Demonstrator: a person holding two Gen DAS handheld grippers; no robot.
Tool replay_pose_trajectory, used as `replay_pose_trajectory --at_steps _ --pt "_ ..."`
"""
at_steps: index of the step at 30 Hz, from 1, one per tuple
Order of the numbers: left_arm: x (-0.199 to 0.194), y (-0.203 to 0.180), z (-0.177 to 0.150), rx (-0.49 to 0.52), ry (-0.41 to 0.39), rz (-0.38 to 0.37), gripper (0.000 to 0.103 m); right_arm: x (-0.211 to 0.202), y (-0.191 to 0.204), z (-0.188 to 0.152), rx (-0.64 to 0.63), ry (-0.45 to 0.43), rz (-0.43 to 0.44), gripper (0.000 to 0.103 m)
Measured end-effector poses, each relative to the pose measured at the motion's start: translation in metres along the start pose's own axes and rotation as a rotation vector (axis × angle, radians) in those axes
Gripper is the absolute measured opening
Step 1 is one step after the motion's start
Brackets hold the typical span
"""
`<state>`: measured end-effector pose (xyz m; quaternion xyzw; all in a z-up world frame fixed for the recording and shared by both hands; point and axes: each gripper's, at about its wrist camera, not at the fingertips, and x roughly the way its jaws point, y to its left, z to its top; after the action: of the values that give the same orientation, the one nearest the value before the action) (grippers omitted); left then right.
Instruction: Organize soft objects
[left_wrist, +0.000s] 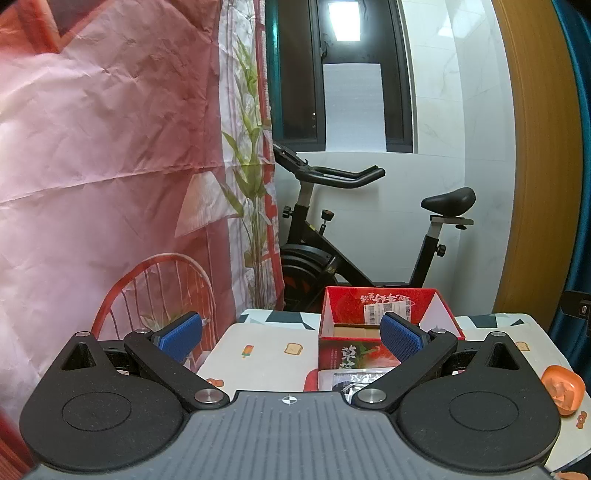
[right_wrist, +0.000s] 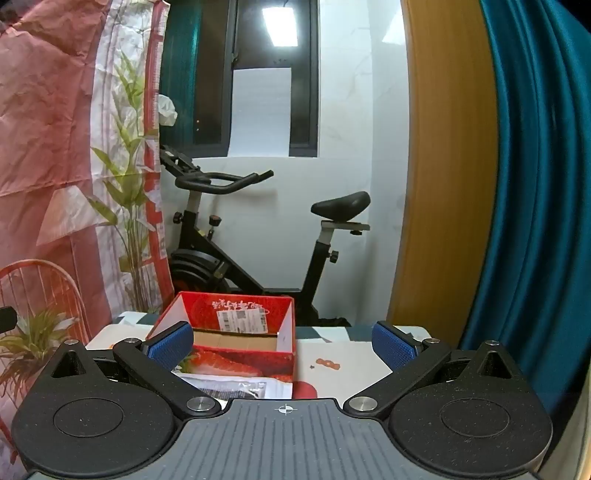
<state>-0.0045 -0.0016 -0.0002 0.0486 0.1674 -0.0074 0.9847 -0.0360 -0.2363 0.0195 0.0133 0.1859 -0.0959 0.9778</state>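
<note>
An open red strawberry box (left_wrist: 384, 306) (right_wrist: 236, 321) stands on the table with a bare cardboard floor inside. A silvery plastic packet (left_wrist: 354, 380) (right_wrist: 236, 387) lies just in front of it. An orange soft object (left_wrist: 563, 391) lies at the table's right edge in the left wrist view. My left gripper (left_wrist: 291, 338) is open and empty, held above the table in front of the box. My right gripper (right_wrist: 282, 345) is open and empty, with the box behind its left finger.
The table (left_wrist: 258, 354) (right_wrist: 351, 362) has a printed cloth. An exercise bike (left_wrist: 332, 240) (right_wrist: 236, 236) stands behind it. A pink printed curtain (left_wrist: 110, 147) hangs left; a teal curtain (right_wrist: 535, 184) and a wooden panel (right_wrist: 443, 166) stand right.
</note>
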Motion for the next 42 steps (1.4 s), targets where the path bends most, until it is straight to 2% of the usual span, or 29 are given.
replay_pose_trajectory --at_steps 42 --pt "-0.0013 0.0016 0.0001 -0.003 0.007 0.0 0.103 0.0004 -0.0005 -0.0004 -0.003 -0.003 -0.002 0.103"
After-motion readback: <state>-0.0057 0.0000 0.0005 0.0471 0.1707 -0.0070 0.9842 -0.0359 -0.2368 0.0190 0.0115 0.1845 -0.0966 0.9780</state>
